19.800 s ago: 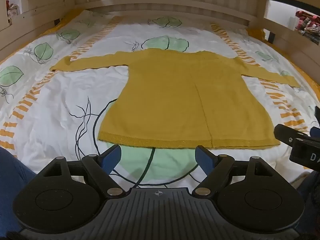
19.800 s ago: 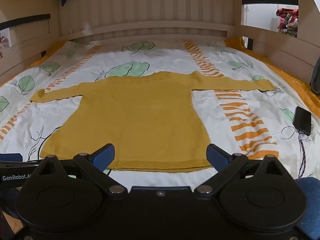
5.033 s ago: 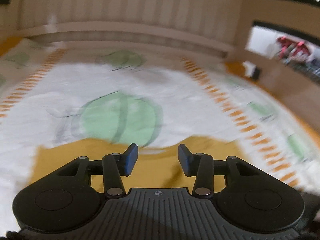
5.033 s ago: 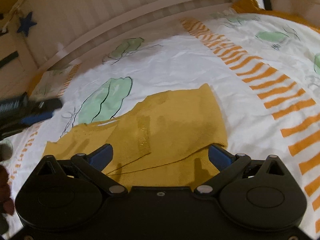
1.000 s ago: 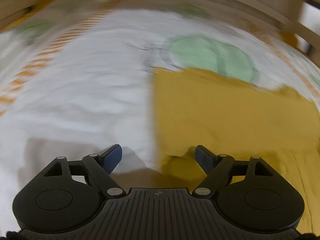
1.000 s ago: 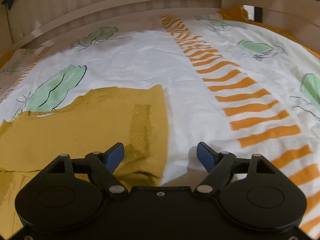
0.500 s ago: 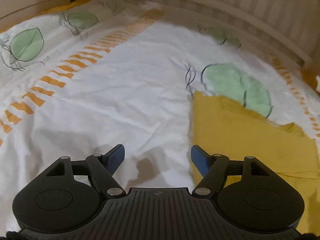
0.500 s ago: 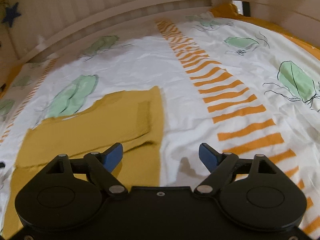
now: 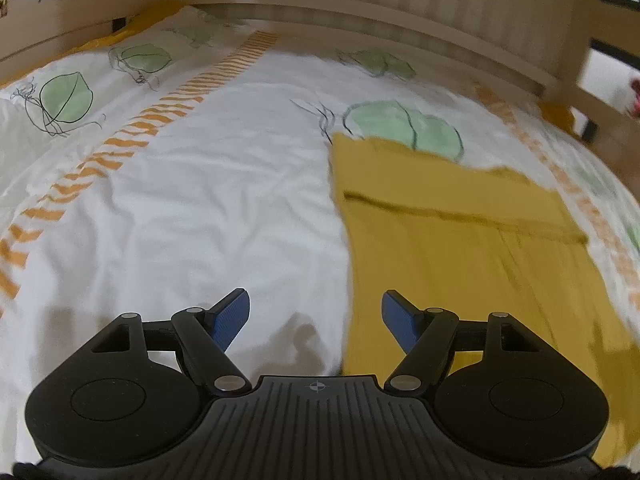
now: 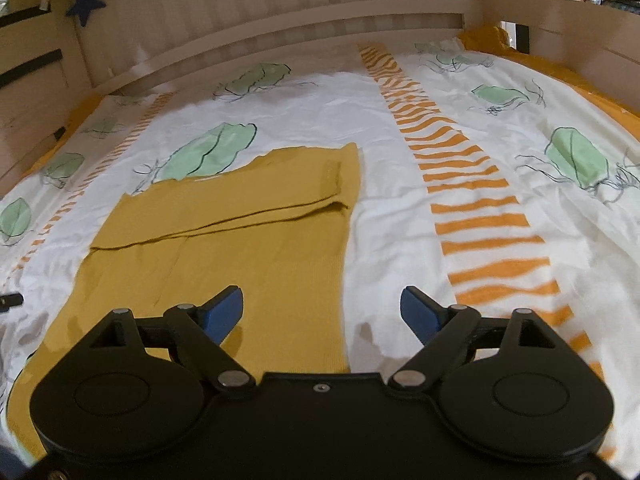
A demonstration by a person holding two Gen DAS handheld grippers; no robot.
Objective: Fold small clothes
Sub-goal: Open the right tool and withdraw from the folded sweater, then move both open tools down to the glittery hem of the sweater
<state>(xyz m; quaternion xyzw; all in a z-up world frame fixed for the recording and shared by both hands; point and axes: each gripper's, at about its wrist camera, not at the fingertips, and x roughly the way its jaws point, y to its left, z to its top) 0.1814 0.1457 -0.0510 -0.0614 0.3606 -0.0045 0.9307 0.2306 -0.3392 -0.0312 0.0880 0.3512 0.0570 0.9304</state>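
A mustard-yellow sweater [image 9: 460, 248] lies flat on the bed with both sleeves folded across its chest, so it forms a long rectangle. It also shows in the right wrist view [image 10: 240, 240]. My left gripper [image 9: 316, 316] is open and empty, above the bedsheet at the sweater's left edge near the hem. My right gripper [image 10: 322, 312] is open and empty, above the sweater's right edge near the hem. Neither touches the cloth.
The bedsheet [image 9: 180, 200] is white with green leaves and orange stripes. A wooden slatted headboard [image 10: 280, 8] and side rails [image 10: 560, 24] surround the bed. The tip of the other gripper [image 10: 10, 300] shows at the left edge.
Both grippers have pulled back toward the hem and lifted; more of the folded sweater shows now. Both stay open and empty.
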